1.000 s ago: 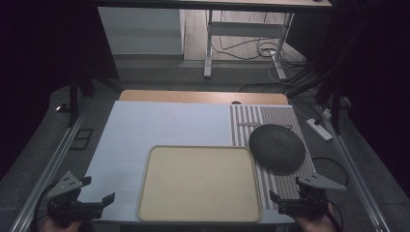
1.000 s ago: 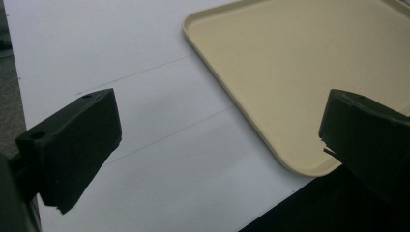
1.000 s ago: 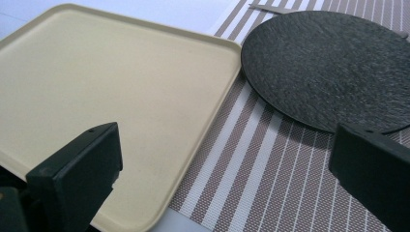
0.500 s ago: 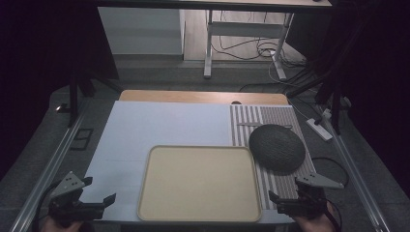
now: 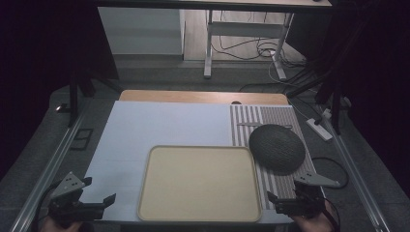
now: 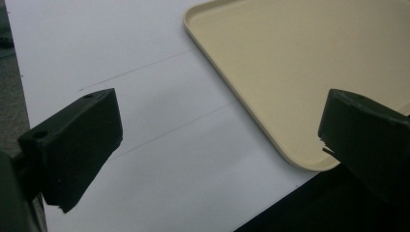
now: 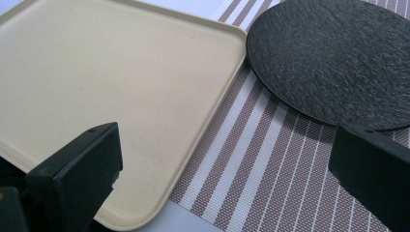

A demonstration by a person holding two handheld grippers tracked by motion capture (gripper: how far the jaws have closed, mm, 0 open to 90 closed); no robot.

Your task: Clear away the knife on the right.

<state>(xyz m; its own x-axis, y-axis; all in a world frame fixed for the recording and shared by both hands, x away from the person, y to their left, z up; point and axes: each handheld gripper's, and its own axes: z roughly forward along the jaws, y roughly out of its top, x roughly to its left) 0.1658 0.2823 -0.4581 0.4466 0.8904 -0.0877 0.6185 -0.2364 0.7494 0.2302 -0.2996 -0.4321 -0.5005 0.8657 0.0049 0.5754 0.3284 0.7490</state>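
One tray [image 5: 200, 181] lies empty on the table [image 5: 145, 125]. One dark round plate [image 5: 277, 147] sits just right of the tray on one striped mat [image 5: 261, 118]. Left of the tray, the left claw [image 5: 104, 205] gapes empty; right of it, the right claw [image 5: 275, 202] likewise.

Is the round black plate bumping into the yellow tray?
Cannot tell. In the right gripper view the black plate comes right up to the tray's corner rim, with no clear gap or contact; the high view looks the same.
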